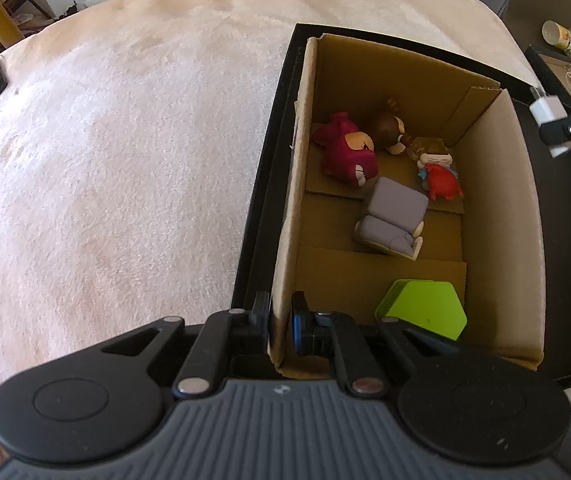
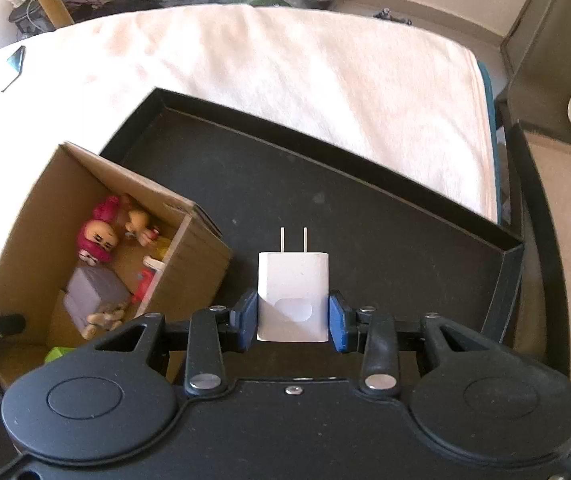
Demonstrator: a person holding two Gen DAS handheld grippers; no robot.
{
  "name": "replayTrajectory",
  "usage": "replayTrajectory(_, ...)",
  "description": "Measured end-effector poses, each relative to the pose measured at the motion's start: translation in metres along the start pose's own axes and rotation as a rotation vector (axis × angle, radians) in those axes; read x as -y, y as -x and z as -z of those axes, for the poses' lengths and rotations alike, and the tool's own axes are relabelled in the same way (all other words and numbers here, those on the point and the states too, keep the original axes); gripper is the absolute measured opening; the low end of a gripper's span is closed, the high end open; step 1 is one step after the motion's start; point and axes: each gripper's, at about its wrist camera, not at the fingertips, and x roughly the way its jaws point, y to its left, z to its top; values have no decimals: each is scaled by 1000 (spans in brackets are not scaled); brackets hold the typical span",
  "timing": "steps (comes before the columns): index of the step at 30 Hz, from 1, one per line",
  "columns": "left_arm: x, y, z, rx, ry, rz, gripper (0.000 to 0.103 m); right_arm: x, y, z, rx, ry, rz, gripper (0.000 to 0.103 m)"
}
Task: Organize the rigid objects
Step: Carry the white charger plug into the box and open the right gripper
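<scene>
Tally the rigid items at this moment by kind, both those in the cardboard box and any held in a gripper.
Toy figurines: 3 (magenta, brown-haired, red)
Grey toy armchair: 1
Green hexagonal case: 1
White wall charger, in right gripper: 1
Total: 6

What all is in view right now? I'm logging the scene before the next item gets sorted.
cardboard box: 1, brown, standing in the tray's left part
tray: 1, black, on the blanket
toy figures: 3, magenta, brown-haired, red, at the box's far end
toy armchair: 1, grey, mid-box
flat case: 1, lime green, box's near end
wall charger: 1, white, held above the tray
blanket: 1, cream, under everything
left gripper: shut on the box's wall
right gripper: shut on the wall charger
</scene>
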Motion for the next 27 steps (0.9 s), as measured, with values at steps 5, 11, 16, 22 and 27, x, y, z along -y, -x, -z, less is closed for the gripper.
replayTrajectory(5, -2, 1, 2, 4, 0, 13, 10, -10, 14, -5, 12, 26, 9, 36)
replayTrajectory(11, -7, 1, 2, -6, 20, 47, 10, -28, 23, -11, -3, 85, 24, 36)
replayTrajectory(16, -7, 1, 2, -5, 11, 54, 10, -45, 27, -16, -18, 121, 46, 36)
replayTrajectory(22, -9, 0, 3, 1, 12, 77, 10, -62, 29, -22, -27, 132, 39, 36)
replayTrajectory(27, -12, 2, 4, 26, 18, 91, 11, -84, 28, -28, -30, 147, 23, 36)
